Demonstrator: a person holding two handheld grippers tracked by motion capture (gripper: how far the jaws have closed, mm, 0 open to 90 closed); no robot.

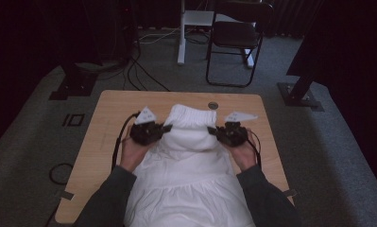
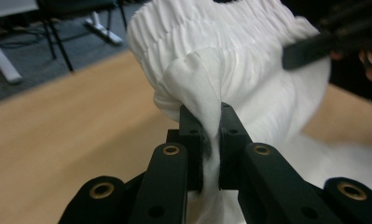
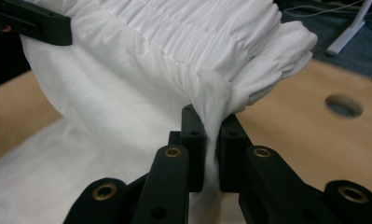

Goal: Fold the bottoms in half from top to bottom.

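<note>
1. One wooden table (image 1: 106, 123) with one round hole (image 1: 213, 105) near its far edge.
2. One white smocked garment (image 1: 191, 179) lies along the table's middle, its gathered top folded and lifted at the far end (ruffled band up).
3. Two grippers: the left gripper (image 1: 165, 127) pinches the fold's left edge; the right gripper (image 1: 211, 130) pinches its right edge, jaws narrow on cloth.
4. One folding chair (image 1: 235, 38) stands behind.
</note>
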